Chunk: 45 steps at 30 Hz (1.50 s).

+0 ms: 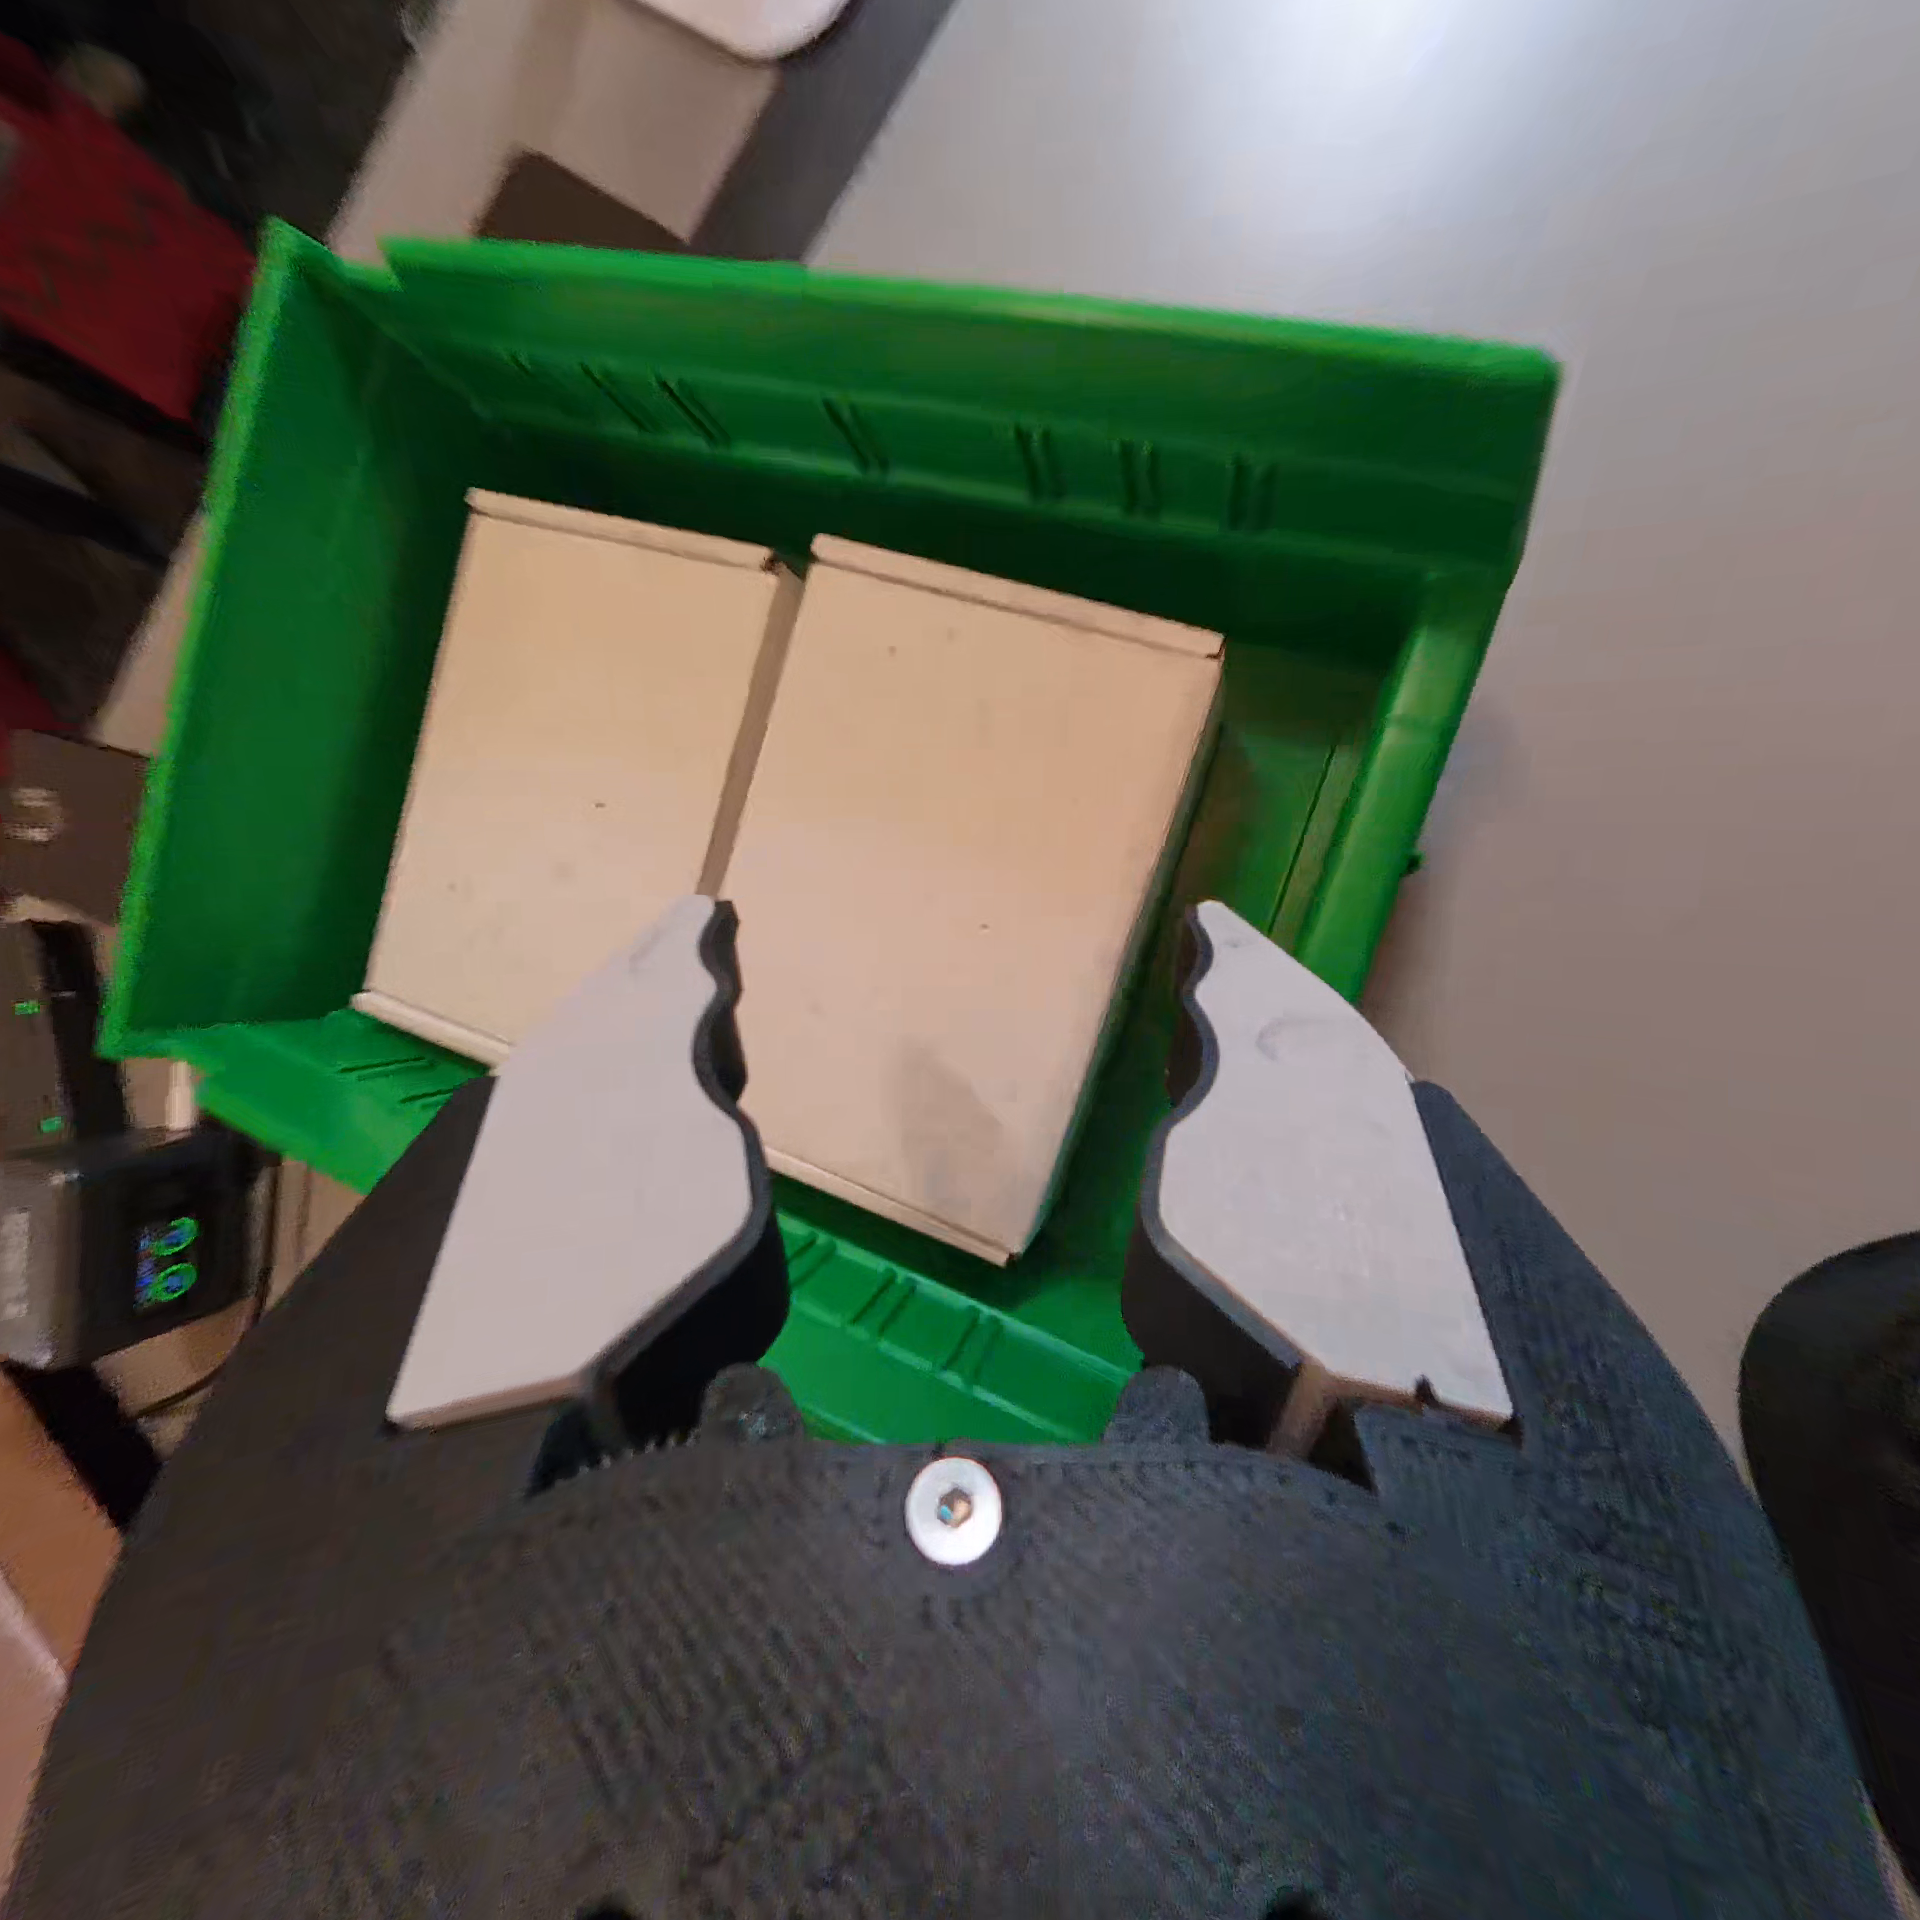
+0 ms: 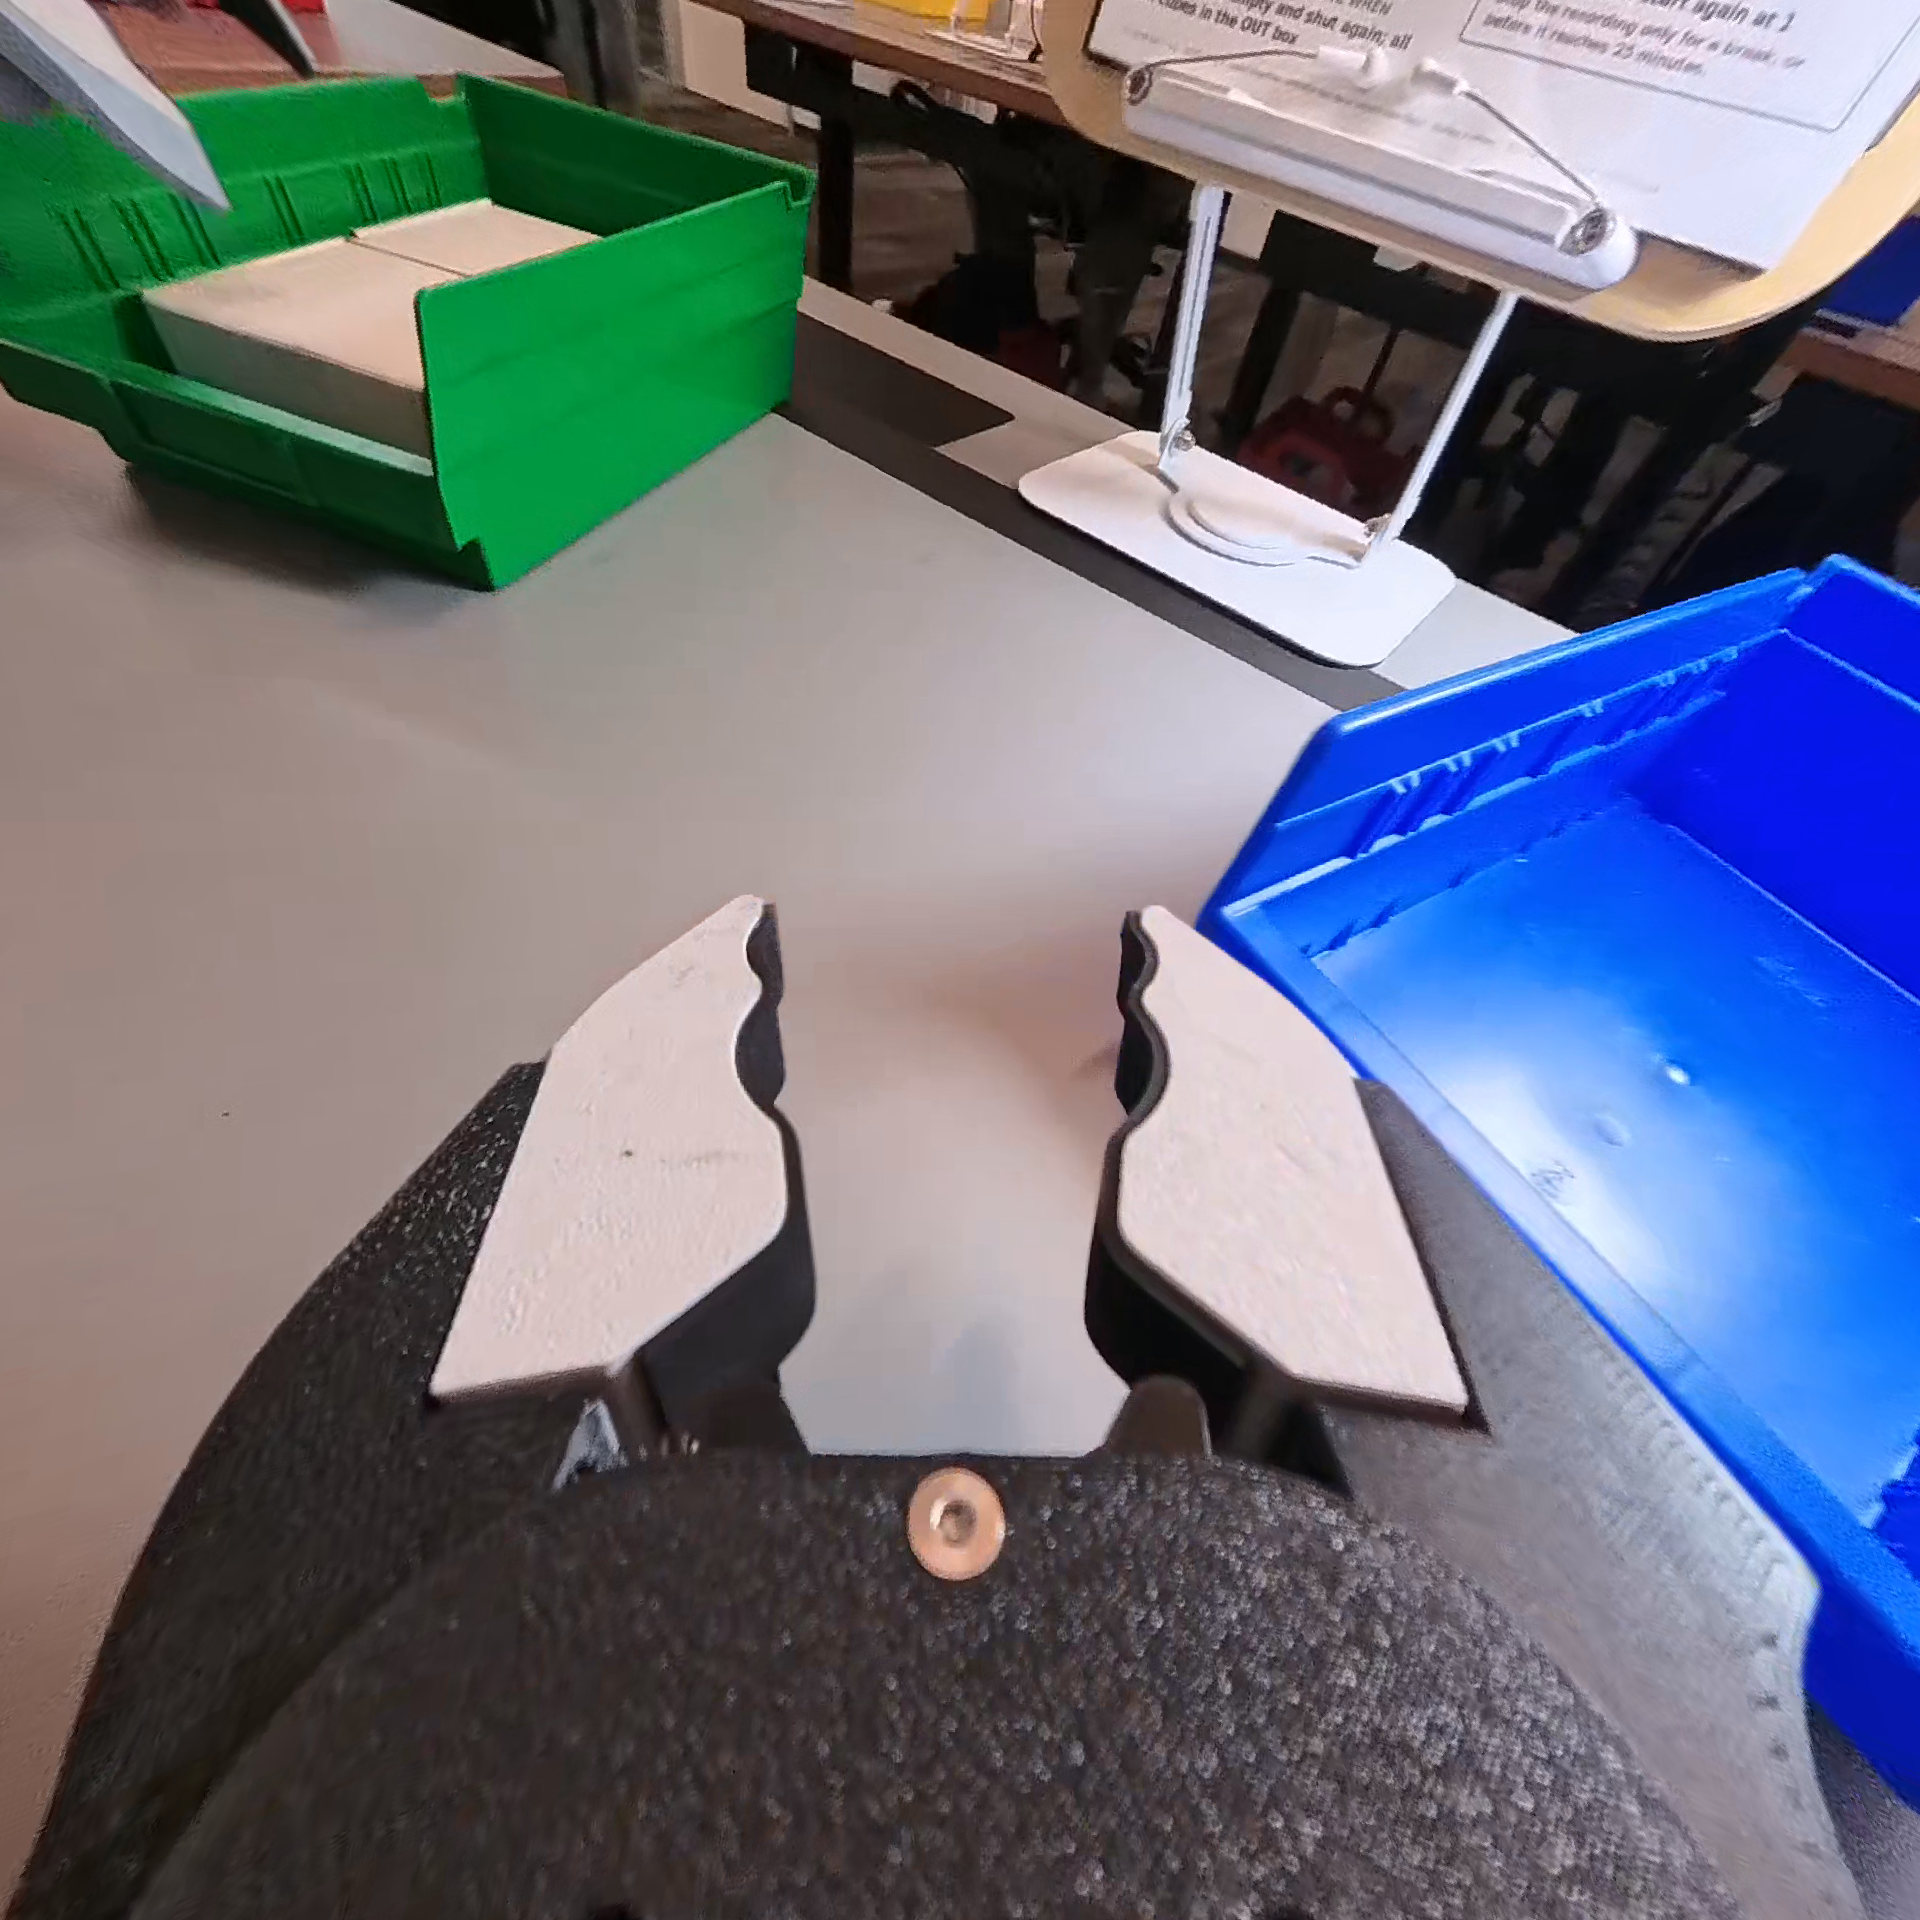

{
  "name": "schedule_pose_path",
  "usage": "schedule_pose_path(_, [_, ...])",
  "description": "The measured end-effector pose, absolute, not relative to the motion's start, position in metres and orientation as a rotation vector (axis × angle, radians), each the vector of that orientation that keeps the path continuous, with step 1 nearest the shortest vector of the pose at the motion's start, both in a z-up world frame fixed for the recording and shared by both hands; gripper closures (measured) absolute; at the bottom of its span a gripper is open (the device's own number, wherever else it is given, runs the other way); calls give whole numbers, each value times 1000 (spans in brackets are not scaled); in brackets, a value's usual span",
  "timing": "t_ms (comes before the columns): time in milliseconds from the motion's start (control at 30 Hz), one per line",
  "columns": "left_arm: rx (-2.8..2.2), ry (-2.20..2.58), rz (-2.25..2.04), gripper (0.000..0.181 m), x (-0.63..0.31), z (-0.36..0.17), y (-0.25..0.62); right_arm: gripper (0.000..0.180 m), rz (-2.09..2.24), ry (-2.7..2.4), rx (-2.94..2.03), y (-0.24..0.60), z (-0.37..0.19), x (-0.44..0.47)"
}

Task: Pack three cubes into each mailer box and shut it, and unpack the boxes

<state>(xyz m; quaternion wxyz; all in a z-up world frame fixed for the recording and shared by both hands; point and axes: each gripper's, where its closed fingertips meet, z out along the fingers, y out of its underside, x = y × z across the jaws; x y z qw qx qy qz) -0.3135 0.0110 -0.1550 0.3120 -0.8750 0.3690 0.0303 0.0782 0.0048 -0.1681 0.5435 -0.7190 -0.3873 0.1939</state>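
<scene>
Mailer boxes [image 1: 790, 831], two, shut, are sitting side by side in the green bin [image 1: 312, 623]. You're hovering the left gripper [image 1: 961, 935], fingers apart, over the nearer one to straddle it. Right gripper [image 2: 945, 925] is idling empty, fingers apart, over the counter [image 2: 520, 779] beside the blue bin [image 2: 1662, 1039].

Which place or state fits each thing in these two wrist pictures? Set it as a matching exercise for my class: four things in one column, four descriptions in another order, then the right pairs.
Things
1. green bin
2. blue bin
3. left claw
4. right claw

Descriptions
a. open, over bare grey table
b. holds two shut mailer boxes side by side
c. nothing visible inside
d. open, poised above a mailer box

Pairs: 1-b, 2-c, 3-d, 4-a
</scene>
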Motion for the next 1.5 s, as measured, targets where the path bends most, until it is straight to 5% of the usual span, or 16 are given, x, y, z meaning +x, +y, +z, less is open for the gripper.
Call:
schedule_pose_path(33, [-2356, 1002, 54, 98, -315, -164, 14, 115, 459, -920, -1710, 4, -170, 76])
schedule_pose_path(367, [-2623, 1184, 27, 63, -323, -226, 35, 115, 435, -885, -1699, 1, -176, 72])
schedule_pose_path(833, [-2627, 1259, 89, 62, -324, -228, 28, 115, 424, -919, -1699, -2, -180, 74])
schedule_pose_path(1500, [-2239, 1329, -94, 68, -235, -75, -29, 112, 556, -1061, -1579, -31, -178, 38])
